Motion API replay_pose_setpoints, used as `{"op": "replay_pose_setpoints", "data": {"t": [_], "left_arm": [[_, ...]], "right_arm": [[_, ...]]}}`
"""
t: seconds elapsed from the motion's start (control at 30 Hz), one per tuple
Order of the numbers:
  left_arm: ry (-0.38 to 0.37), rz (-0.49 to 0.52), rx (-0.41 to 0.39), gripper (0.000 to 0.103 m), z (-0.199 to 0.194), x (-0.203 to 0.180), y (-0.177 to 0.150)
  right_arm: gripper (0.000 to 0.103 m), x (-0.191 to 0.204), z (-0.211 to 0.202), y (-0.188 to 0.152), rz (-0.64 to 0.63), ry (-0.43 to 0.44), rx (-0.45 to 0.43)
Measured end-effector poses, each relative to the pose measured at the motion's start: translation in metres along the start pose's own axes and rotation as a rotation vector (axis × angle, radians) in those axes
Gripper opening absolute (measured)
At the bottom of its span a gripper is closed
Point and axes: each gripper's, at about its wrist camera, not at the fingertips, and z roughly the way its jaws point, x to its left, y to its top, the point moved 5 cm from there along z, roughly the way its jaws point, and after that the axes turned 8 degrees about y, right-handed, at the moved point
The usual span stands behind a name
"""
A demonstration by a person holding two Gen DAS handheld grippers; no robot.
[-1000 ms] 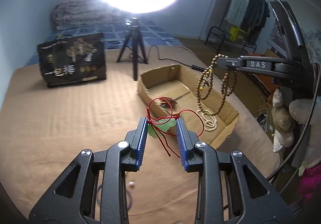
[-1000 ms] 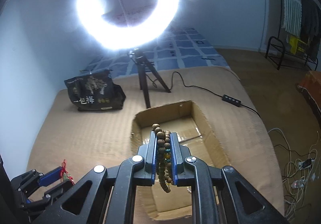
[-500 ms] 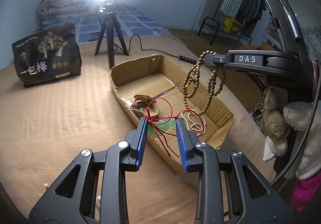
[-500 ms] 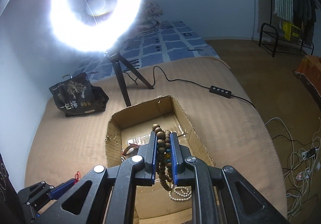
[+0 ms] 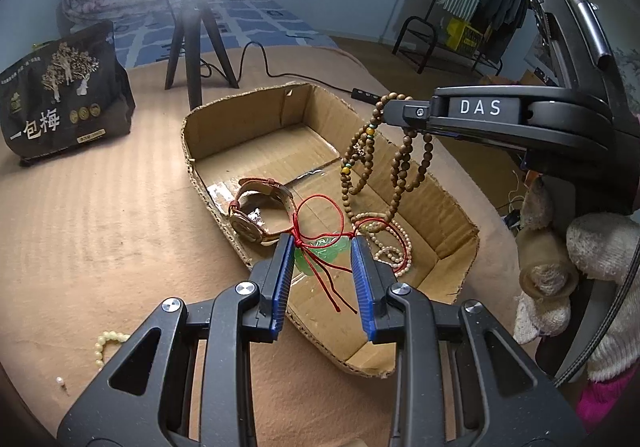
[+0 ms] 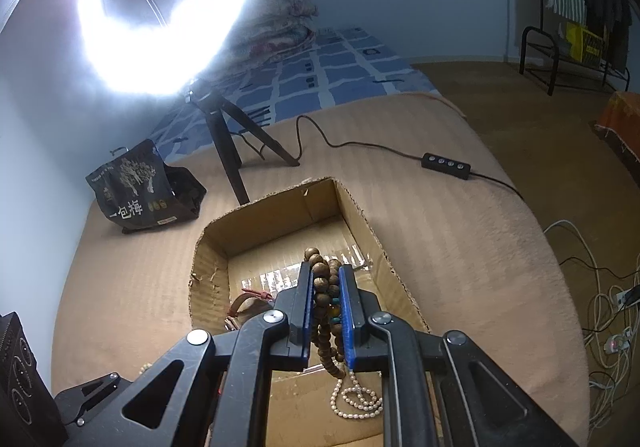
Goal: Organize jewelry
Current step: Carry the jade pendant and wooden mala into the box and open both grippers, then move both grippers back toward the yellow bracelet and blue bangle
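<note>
With watch [image 5: 256, 207] and pearl strand [image 6: 356, 403] already in cardboard box [image 5: 456, 207]: left gripper [image 5: 322, 263] part-open, clasping jade pendant [image 5: 320, 253]; right gripper [image 6: 326, 311] clamped on wooden beads [image 6: 322, 283]; yellow bracelet [image 5: 106, 341] left outside.

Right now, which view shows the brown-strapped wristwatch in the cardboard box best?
Left wrist view: the brown-strapped wristwatch lies fully visible, dial and strap. Right wrist view shows only part of its strap, behind the right hand-held gripper.

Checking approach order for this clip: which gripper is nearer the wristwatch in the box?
Left. The left gripper, holding the green pendant, sits just beside the wristwatch. The right gripper, holding the wooden bead strand, hangs higher, across the cardboard box.
</note>
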Motion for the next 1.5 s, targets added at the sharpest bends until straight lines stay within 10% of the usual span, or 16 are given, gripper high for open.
{"op": "replay_pose_setpoints", "data": {"t": [0.2,0.43,1.5], "left_arm": [[0.004,0.007,0.016,0.029,0.006,-0.002,-0.001],[0.021,0.013,0.013,0.055,0.005,-0.003,0.000],[0.041,0.041,-0.054,0.055,-0.030,0.003,-0.003]], "right_arm": [[0.013,-0.005,0.012,-0.004,0.002,0.000,0.030],[0.065,-0.009,0.011,-0.004,0.007,-0.037,0.022],[0.074,0.005,-0.014,-0.006,-0.050,-0.084,0.010]]}}
